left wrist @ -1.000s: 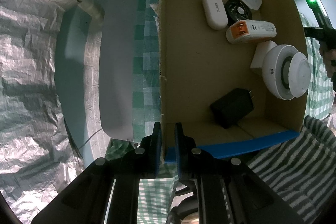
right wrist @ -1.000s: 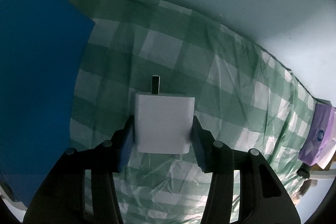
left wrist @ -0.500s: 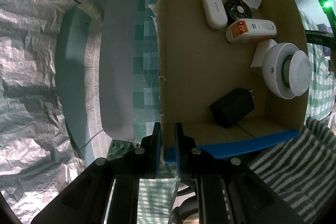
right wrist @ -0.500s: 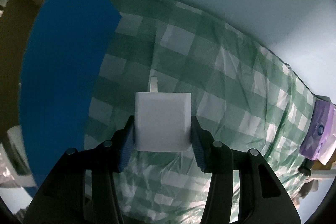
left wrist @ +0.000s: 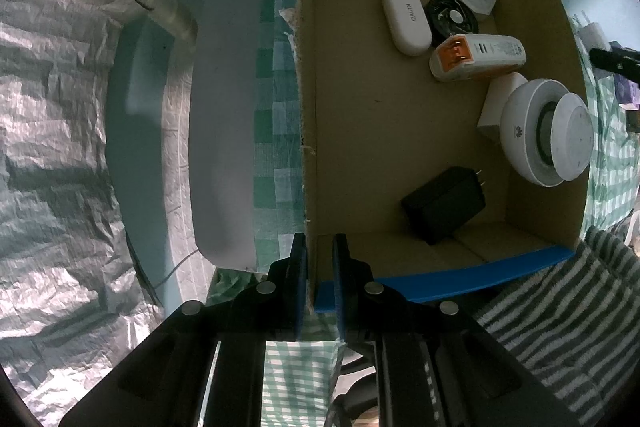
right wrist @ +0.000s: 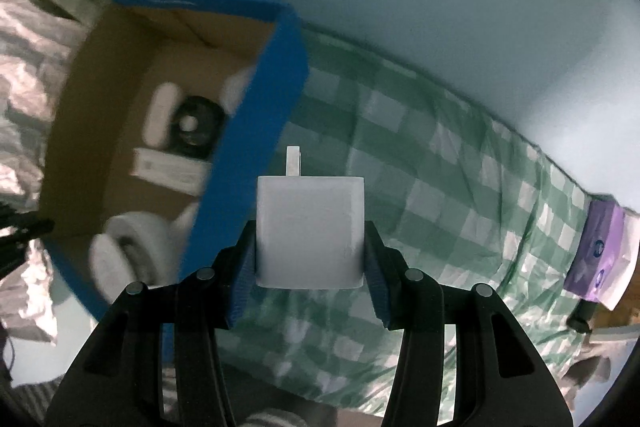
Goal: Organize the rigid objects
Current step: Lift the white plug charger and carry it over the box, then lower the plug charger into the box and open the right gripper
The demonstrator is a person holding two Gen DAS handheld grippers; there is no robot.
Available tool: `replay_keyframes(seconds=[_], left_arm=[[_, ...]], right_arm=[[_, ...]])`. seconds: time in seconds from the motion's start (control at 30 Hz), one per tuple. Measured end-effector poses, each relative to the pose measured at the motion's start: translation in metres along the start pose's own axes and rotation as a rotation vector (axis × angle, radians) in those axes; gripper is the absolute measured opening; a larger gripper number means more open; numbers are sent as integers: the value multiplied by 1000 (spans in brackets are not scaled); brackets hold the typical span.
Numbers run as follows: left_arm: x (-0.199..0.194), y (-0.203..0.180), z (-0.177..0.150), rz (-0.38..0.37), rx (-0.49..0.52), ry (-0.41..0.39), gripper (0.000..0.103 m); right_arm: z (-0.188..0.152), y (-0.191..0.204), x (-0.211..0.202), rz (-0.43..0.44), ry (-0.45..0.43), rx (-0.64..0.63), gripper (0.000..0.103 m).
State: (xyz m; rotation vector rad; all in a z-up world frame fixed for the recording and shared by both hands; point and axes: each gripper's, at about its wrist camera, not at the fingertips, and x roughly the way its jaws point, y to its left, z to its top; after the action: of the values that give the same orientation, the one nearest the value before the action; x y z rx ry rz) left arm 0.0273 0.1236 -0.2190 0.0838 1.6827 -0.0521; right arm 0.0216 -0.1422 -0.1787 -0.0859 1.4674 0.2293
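One cardboard box (left wrist: 360, 115) holds six devices. The left gripper (left wrist: 319, 267) pinches its near wall; the right gripper (right wrist: 310, 263) clamps one white charger (right wrist: 310, 231).

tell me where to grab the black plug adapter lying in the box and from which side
Probably from straight above, pads across the two long flat sides of the black adapter, mid-body. It lies flat on the box floor with clear floor beside it; its prongs stick out one end, so avoid that end.
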Motion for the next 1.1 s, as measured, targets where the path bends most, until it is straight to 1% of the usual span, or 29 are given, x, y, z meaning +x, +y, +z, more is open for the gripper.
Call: replay_keyframes(seconds=[0.1,0.23,0.53,0.8,0.83,0.9,1.0,1.1], left_arm=[[0,0,0,1,2,-2,11],[0,0,0,1,5,-3,11],[0,0,0,3,9,-4,11],[0,0,0,2,8,-4,11],[1,-1,1,2,7,-5,11],[1,-1,1,0,4,-8,11],[1,-2,2,0,1,-9,11],[1,-1,2,4,-7,-13,11]], right_arm=[[9,21,-17,22,-25,-31,49],[19,48,-27,36,-45,-75,49],[23,86,-6,31,-24,-153,49],[25,104,10,10,0,-184,49],[24,104,10,7,1,-185,50],[24,105,10,-12,-8,-179,50],[23,106,7,5,-10,-176,51],[22,108,5,-19,-17,-178,51]])
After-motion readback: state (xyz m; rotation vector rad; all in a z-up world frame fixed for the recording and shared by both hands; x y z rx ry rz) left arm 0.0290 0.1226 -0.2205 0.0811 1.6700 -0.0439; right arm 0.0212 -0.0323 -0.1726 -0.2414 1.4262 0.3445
